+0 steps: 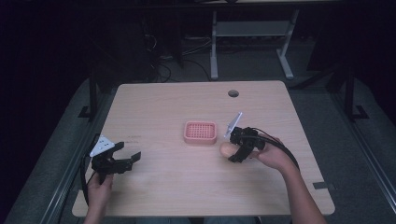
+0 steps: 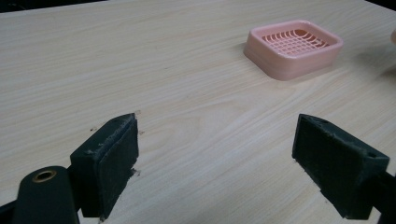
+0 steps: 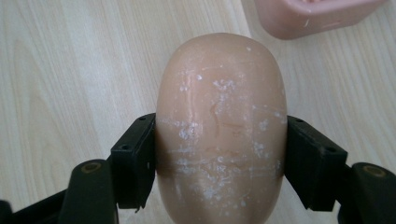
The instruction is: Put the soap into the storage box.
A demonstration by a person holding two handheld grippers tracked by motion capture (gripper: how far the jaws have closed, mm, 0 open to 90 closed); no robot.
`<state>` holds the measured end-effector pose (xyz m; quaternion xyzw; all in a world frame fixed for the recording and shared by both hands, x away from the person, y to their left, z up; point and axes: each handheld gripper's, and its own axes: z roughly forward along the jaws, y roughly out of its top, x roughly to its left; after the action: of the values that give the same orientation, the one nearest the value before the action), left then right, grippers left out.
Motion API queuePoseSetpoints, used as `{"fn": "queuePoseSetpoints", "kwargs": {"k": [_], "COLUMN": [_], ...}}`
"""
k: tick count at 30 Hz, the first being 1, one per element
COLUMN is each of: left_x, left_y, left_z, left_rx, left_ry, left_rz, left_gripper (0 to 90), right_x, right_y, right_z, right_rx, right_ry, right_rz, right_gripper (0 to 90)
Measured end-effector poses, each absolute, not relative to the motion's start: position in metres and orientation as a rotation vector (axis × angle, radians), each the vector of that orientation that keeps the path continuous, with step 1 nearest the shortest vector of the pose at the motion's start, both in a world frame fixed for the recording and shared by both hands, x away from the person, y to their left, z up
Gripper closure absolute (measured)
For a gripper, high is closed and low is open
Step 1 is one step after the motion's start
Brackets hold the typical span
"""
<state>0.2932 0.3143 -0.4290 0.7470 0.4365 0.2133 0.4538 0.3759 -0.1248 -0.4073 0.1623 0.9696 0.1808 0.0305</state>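
From above, your right gripper holds the peach soap bar just beside the pink soap dish, which lies ahead and to that gripper's left; your left gripper waits well apart on the wooden table, jaws spread and empty.

In the left gripper view, both pads stand wide apart over bare wood, with the dish far ahead and to their right — keep that hand parked clear of the path.

In the right gripper view, the jaws are clamped on the soap bar across its middle, the dish's corner just beyond its tip. The bar looks slick, so hold steady pressure, lift level, centre it over the grid and lower before releasing — don't drop it.
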Motion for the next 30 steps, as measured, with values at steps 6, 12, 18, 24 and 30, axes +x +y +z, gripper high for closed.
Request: {"fn": "queuePoseSetpoints", "kwargs": {"k": [6, 12, 18, 24, 30], "left_x": [0.293, 0.293, 0.293, 0.293, 0.293], "left_y": [0.315, 0.315, 0.315, 0.316, 0.316], "left_z": [-0.429, -0.429, -0.429, -0.428, -0.428], "left_rx": [1.844, 1.842, 1.842, 1.842, 1.835], "left_ry": [1.077, 1.079, 1.079, 1.077, 1.078], "left_rz": [0.527, 0.528, 0.529, 0.528, 0.53], "left_gripper": [14.2, 14.3, 14.2, 14.3, 14.2], "right_x": [0.38, 0.385, 0.387, 0.391, 0.394], "right_y": [-0.12, -0.115, -0.108, -0.102, -0.097], "right_z": [-0.405, -0.401, -0.398, -0.394, -0.395], "right_rx": [0.489, 0.477, 0.457, 0.438, 0.432], "right_ry": [2.991, 2.984, 2.987, 2.986, 2.997], "right_rz": [0.539, 0.566, 0.54, 0.559, 0.533], "right_gripper": [31.9, 31.8, 31.8, 31.9, 31.9]}}
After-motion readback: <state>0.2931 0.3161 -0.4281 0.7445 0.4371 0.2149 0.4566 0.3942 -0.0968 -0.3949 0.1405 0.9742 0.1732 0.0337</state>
